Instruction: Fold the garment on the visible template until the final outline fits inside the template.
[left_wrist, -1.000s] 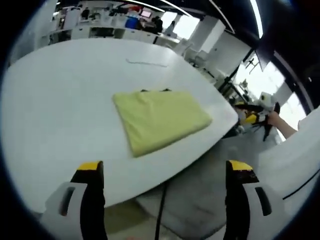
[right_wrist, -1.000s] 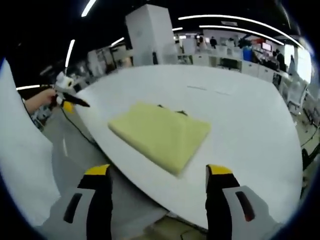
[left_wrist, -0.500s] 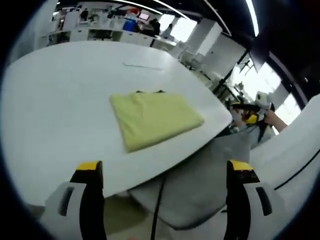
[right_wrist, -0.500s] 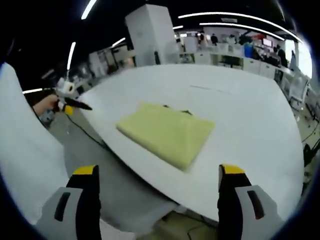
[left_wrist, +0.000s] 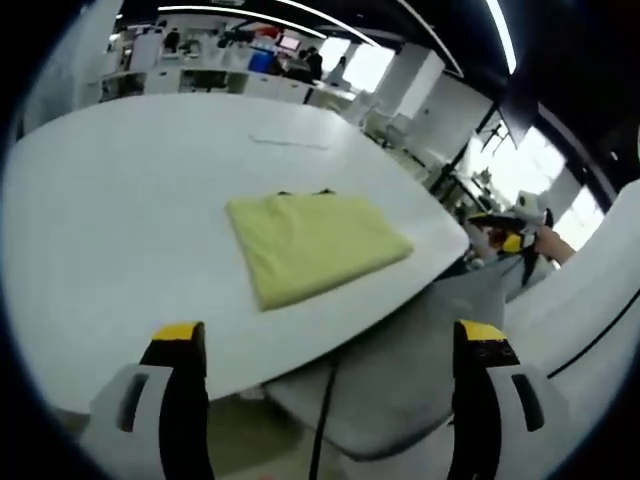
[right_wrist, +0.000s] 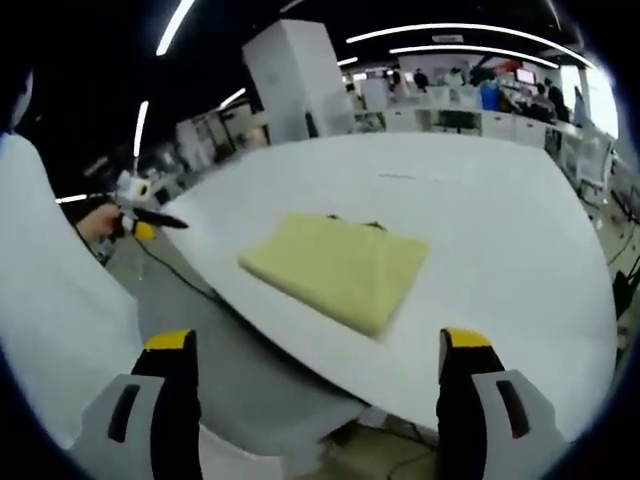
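Note:
A pale yellow garment (left_wrist: 312, 243) lies folded into a neat rectangle on the white table (left_wrist: 110, 200), close to its near edge; it is the same garment (right_wrist: 340, 269) in the right gripper view. A dark line of the template peeks out at its far edge. My left gripper (left_wrist: 325, 345) hangs open off the table's edge, well short of the garment. My right gripper (right_wrist: 312, 350) is open too, held back from the table with nothing between its jaws. The other gripper (left_wrist: 505, 230) shows in a hand at the right, and likewise a gripper (right_wrist: 135, 212) at the left.
The white table (right_wrist: 520, 260) is round-edged and wide. A thin faint mark (left_wrist: 290, 142) lies farther back on it. A black cable (left_wrist: 322, 410) hangs below the edge over grey floor. White clothing (right_wrist: 50, 290) of the person fills one side. Desks and people stand far behind.
Both cameras have drawn back from the table, so the garment looks a little smaller and farther. The right gripper's jaws stand wider than a second ago. The garment lies unmoved.

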